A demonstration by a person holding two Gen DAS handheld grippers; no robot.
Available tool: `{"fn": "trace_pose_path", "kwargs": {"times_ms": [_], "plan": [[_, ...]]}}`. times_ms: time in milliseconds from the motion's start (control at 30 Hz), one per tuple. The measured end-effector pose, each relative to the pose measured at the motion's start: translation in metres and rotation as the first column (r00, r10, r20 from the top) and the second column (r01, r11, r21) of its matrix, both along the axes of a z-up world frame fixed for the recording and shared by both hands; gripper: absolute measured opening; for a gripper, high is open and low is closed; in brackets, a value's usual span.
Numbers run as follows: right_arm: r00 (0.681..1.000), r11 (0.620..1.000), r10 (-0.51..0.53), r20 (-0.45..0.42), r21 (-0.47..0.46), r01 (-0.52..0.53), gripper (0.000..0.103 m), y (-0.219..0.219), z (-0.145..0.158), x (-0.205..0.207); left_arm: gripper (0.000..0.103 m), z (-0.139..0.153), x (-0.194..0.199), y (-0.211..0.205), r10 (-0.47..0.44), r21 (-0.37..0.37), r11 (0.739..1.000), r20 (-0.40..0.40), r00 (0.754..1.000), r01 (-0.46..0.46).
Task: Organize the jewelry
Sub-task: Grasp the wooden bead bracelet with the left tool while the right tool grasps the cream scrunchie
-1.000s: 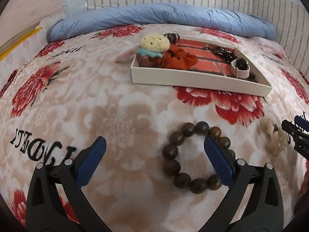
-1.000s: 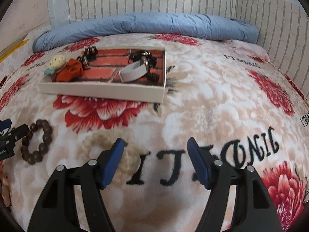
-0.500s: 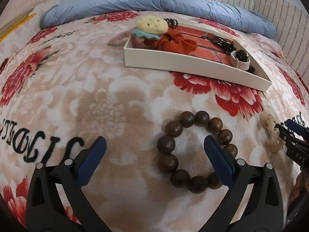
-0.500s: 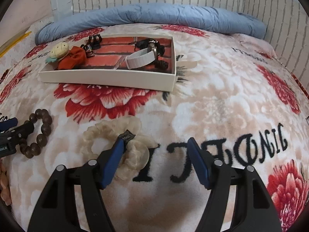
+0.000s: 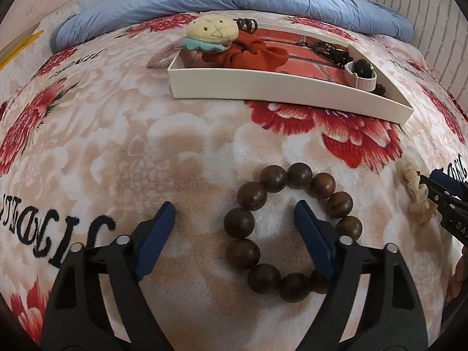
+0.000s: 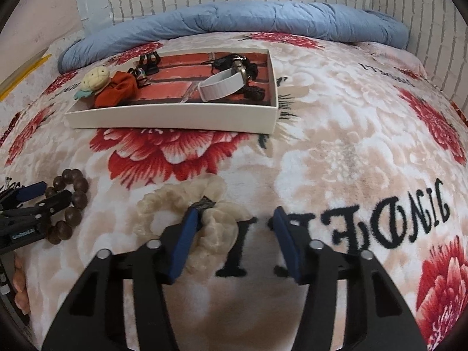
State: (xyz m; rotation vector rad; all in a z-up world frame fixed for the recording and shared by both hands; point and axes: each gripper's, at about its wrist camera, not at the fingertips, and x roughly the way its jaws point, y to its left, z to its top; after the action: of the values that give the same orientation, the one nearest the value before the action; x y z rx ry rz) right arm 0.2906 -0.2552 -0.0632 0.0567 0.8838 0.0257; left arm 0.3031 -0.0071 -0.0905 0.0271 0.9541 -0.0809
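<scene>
A bracelet of dark wooden beads (image 5: pixel 289 228) lies flat on the floral blanket. My left gripper (image 5: pixel 234 222) hangs over it with its jaws closing: the right finger (image 5: pixel 310 234) stands inside the ring, the left one outside, and the ring's left beads lie between them untouched. A cream scrunchie (image 6: pixel 181 204) lies under my right gripper (image 6: pixel 234 222), whose jaws are also closing. Its left finger (image 6: pixel 187 234) sits in the scrunchie's middle and the right side of the cloth lies between the pads, not squeezed. Beyond stands the white tray (image 5: pixel 263 87), also in the right wrist view (image 6: pixel 175 117).
The tray holds an orange scrunchie (image 6: pixel 117 90), a plush burger hair tie (image 5: pixel 210 32), black clips (image 6: pixel 149 58), a white watch band (image 6: pixel 219 84) and a black cord. A blue duvet (image 5: pixel 234 0) lies along the brick wall behind. Fingers of a hand (image 6: pixel 20 286) show at the lower left.
Both pairs of jaws have narrowed. The left gripper's right finger has come from over the bracelet's right beads to inside the ring. The right gripper's left finger has edged into the scrunchie.
</scene>
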Motion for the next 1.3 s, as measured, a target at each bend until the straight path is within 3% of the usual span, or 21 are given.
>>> {"fn": "trace_pose_path", "kwargs": {"times_ms": [67,333,600,767,1033,1300], "plan": [[1.0,1.0,0.002,0.0,0.008,-0.002,0.042,0.002,0.0,-0.001,0.068,0.001,0.0,-0.002,-0.01,0.004,1.0,0.004,1.0,0.01],[1.0,1.0,0.015,0.011,-0.025,-0.015,0.021,0.015,0.002,-0.006,0.055,0.001,-0.001,-0.008,-0.028,0.024,0.999,0.01,1.0,0.028],[1.0,0.999,0.011,0.029,-0.044,-0.01,0.014,0.017,0.005,-0.008,0.032,0.003,-0.002,-0.008,-0.015,0.049,0.999,0.02,1.0,0.014],[0.999,0.999,0.011,0.037,-0.042,-0.009,0.012,0.016,0.006,-0.009,0.024,0.004,-0.003,-0.007,-0.013,0.048,0.999,0.023,1.0,0.012],[0.997,0.999,0.006,0.074,-0.037,-0.003,0.009,0.014,0.013,-0.013,0.021,0.012,-0.009,0.0,-0.002,0.005,1.0,0.065,0.998,0.001],[0.989,0.999,-0.003,0.15,-0.043,0.01,0.009,0.014,0.033,-0.015,0.018,0.037,-0.017,0.002,-0.009,0.01,1.0,0.147,0.989,0.007]]}}
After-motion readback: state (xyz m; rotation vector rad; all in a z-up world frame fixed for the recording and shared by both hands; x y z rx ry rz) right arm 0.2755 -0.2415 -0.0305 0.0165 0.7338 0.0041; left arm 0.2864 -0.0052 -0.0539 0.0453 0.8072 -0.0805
